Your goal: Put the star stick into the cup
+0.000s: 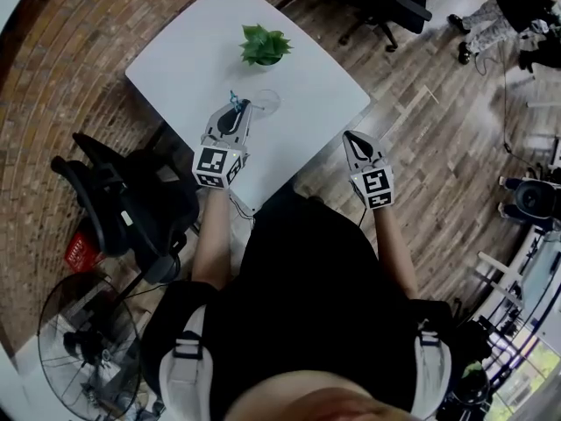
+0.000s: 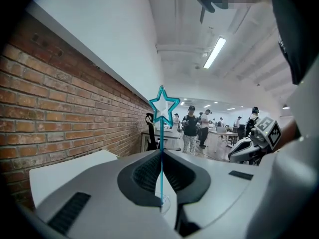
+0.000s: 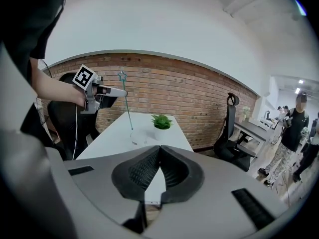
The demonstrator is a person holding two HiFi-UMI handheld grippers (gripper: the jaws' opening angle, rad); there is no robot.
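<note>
Black-clothed torso of the person fills the bottom of the head view, bare forearms reaching up-frame to the white rectangular counter [image 1: 188,55]. Left hand-held gripper [image 1: 236,106]: jaws clamped on the thin teal star stick [image 2: 161,151], gripped on its shaft. Stick stands near upright, with the open outline star at the top and well above the jaws. Lower end of the shaft sits at the mouth of the clear plastic cup [image 1: 266,102]; in the right gripper view it meets the cup rim, but whether it is inside cannot be told. Cup stands on the counter near frame centre in the head view, just right of the left gripper tips. Small green potted plant in a white pot [image 1: 264,46] sits up-frame of the cup, apart from it. Right hand-held gripper [image 1: 350,135]: jaws together, nothing between them, held over the right edge of the counter and well apart from cup and stick. Black office chair [image 1: 123,202] at left of frame beside the counter; round wire-guard floor fan [image 1: 86,345] at lower left. Wood-pattern floor around the counter; brick wall behind it in both gripper views.
</note>
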